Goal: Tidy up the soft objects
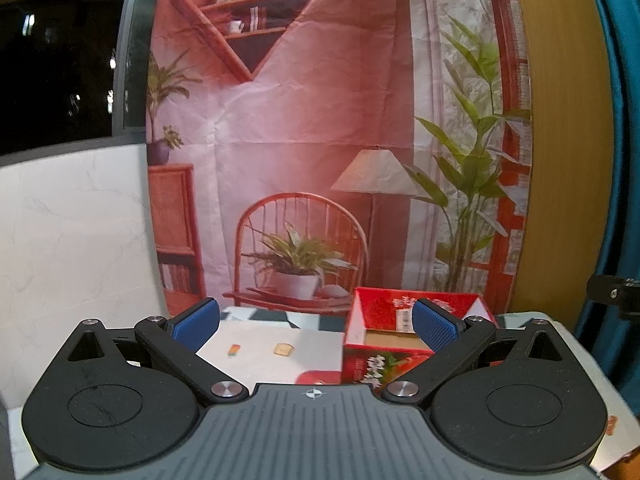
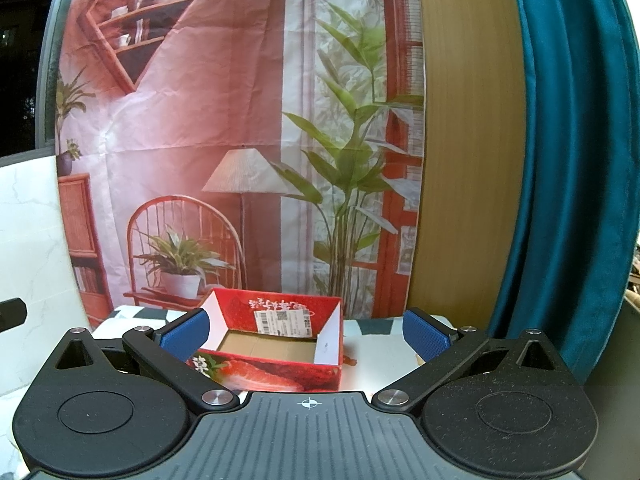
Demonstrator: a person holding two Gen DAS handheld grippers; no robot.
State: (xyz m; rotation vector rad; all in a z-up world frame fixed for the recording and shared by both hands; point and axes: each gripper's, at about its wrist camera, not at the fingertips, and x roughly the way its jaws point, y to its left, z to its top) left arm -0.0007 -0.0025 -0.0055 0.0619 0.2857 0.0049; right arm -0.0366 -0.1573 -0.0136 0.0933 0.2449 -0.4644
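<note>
An open red cardboard box (image 1: 384, 354) (image 2: 276, 368) with a bare brown floor stands on the white table. In the left wrist view, two small soft objects lie on the table left of the box: a toast-shaped piece (image 1: 283, 349) and a small orange piece with a green end (image 1: 233, 350). My left gripper (image 1: 316, 322) is open with nothing between its blue pads (image 1: 196, 326), held back from these pieces. My right gripper (image 2: 306, 334) is open too, empty, with the box between its fingers farther ahead. A small reddish thing (image 2: 350, 361) peeks out right of the box.
A printed backdrop (image 1: 304, 140) of a room hangs behind the table. A white marble panel (image 1: 72, 240) stands at left, a wooden panel (image 2: 468, 140) and a teal curtain (image 2: 568, 160) at right. A red round item (image 1: 318, 377) lies by the box's front left corner.
</note>
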